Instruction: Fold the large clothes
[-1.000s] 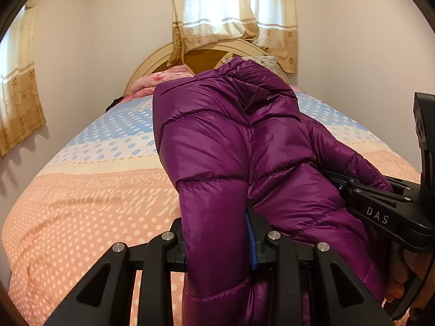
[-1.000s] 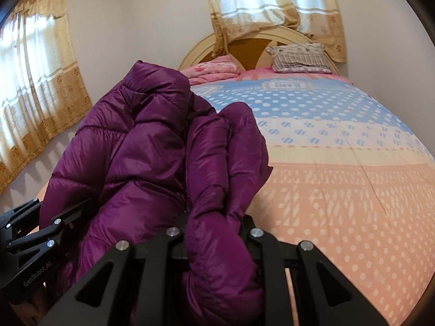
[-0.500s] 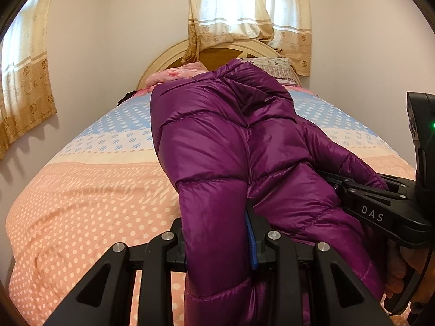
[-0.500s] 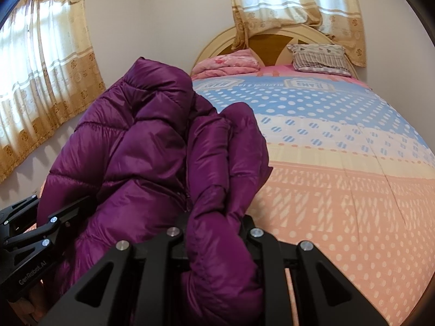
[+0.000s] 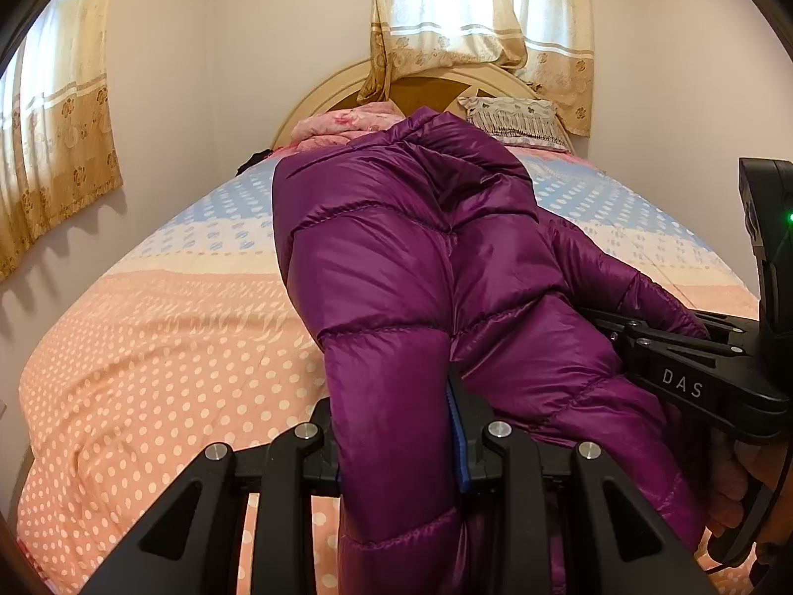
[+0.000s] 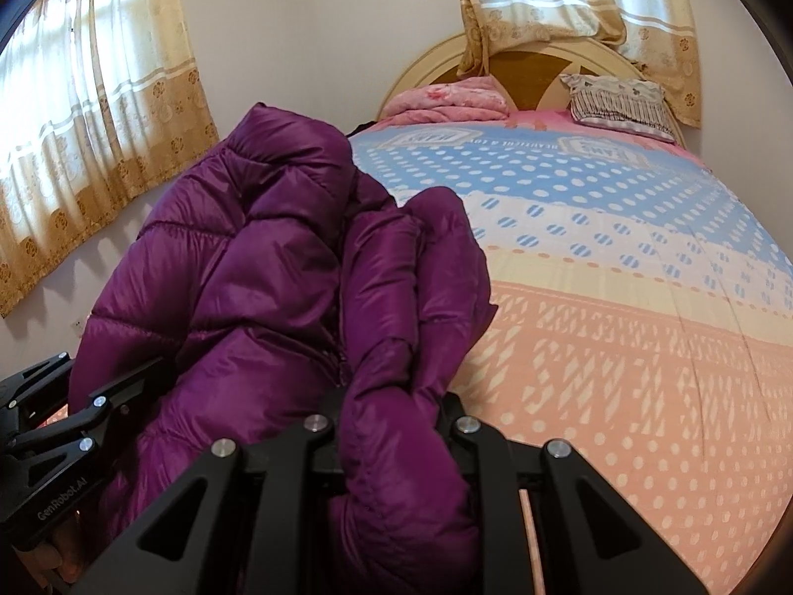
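A purple quilted puffer jacket [image 5: 406, 267] is held bunched up above the bed [image 5: 163, 347]. My left gripper [image 5: 396, 441] is shut on one thick fold of it, which hides the fingertips. In the right wrist view the same jacket [image 6: 257, 267] fills the left half, and my right gripper [image 6: 391, 416] is shut on another fold near a sleeve end. The right gripper [image 5: 694, 372] also shows at the right edge of the left wrist view, and the left gripper [image 6: 54, 421] at the lower left of the right wrist view.
The bed's cover [image 6: 619, 347] is orange with white dots near me, then blue and white further back. A folded pink blanket [image 6: 446, 99] and a striped pillow [image 6: 619, 99] lie by the headboard [image 5: 317, 99]. Curtained windows [image 6: 89, 114] stand left and behind.
Both grippers have moved together along the bed with the jacket still clamped. The headboard, pillow and curtains have shifted right in both views, and more of the left wall and window shows.
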Demonstrator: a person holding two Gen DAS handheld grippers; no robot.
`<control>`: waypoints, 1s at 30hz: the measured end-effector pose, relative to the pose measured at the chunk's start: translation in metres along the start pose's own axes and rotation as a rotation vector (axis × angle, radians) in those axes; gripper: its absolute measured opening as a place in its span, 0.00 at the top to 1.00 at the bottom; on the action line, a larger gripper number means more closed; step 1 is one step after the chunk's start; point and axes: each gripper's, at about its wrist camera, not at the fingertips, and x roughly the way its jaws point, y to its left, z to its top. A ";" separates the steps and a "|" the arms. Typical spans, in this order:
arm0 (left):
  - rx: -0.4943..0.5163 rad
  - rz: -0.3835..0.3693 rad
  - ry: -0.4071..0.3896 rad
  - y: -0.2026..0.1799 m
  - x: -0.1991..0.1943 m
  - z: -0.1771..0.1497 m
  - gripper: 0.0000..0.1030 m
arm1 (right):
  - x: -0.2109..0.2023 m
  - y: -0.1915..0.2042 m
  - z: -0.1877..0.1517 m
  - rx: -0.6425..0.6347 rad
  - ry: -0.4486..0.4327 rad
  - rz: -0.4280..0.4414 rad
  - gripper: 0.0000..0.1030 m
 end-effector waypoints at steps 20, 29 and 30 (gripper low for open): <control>-0.035 0.000 0.064 0.010 0.034 -0.026 0.69 | 0.036 0.001 -0.006 0.007 0.087 0.001 0.80; -0.055 0.001 0.091 0.016 0.042 -0.032 0.58 | 0.045 0.003 -0.007 0.023 0.108 -0.004 0.79; -0.056 0.003 0.093 0.016 0.043 -0.032 0.57 | 0.046 0.003 -0.007 0.024 0.110 -0.005 0.79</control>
